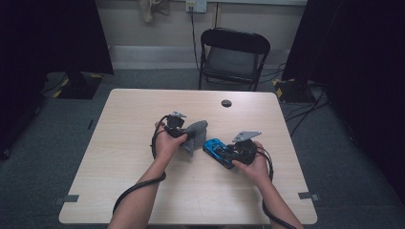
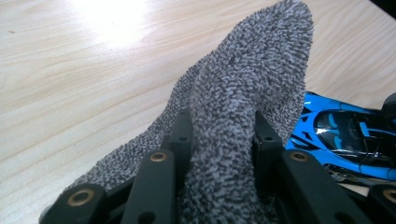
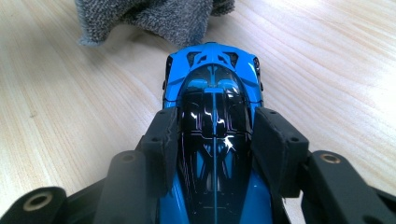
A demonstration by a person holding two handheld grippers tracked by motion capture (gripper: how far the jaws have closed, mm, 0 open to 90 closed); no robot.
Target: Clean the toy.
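Two grippers, each one closed on its own thing, over the table [image 1: 143, 191].
With my left gripper [image 2: 223, 133] I pinch the grey cloth [image 2: 247, 93], lifted up; my right gripper [image 3: 212, 135] clamps the blue toy car [image 3: 212, 79] by its sides, just beside the cloth.

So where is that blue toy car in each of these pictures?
High view: the blue toy car sits right of centre on the table, gripped by the right gripper.
Left gripper view: at the right edge, behind the grey cloth.
Right gripper view: bottom centre, between the black fingers.
Shared landmark: the grey cloth, right beside the car's end.
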